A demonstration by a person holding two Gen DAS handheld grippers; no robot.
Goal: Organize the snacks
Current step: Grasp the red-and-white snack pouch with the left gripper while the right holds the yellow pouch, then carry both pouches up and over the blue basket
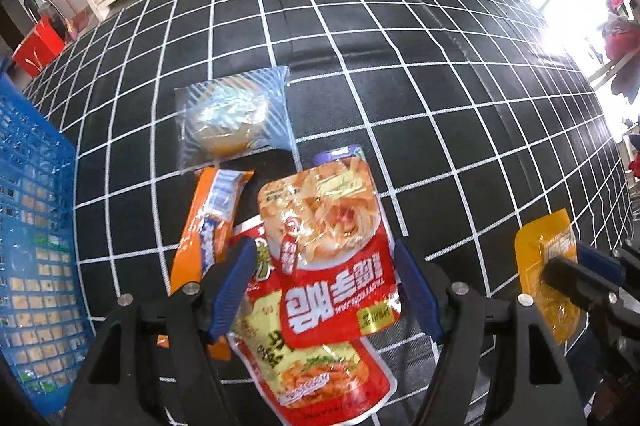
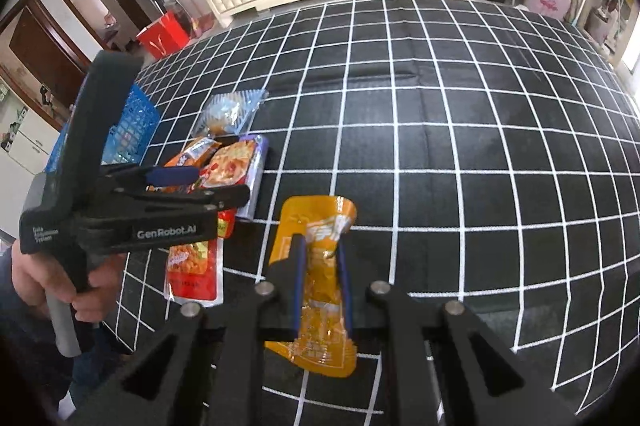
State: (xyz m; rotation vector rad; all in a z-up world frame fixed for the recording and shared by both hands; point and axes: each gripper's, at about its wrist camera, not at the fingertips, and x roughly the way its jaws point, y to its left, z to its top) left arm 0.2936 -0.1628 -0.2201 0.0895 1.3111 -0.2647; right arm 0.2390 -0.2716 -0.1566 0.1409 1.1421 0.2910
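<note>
We see the left gripper [image 1: 324, 290] spread wide over the red noodle pouch [image 1: 332, 246], one finger on either side, gripping nothing. That pouch lies on a second red pouch [image 1: 316, 362] on the black grid cloth [image 1: 420, 65]. At ten o'clock from it sits an orange packet [image 1: 208, 226], at eleven a blue-striped bun bag [image 1: 236, 113], and at nine the blue basket [image 1: 36, 250]. Our right gripper [image 2: 320, 286] is pinched narrow on the yellow pouch [image 2: 320, 274].

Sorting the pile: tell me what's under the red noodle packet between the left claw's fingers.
The red noodle packet overlaps a red-and-yellow snack pouch, whose upper middle is covered. An orange wrapper lies beside them. Anything beneath is hidden.
</note>
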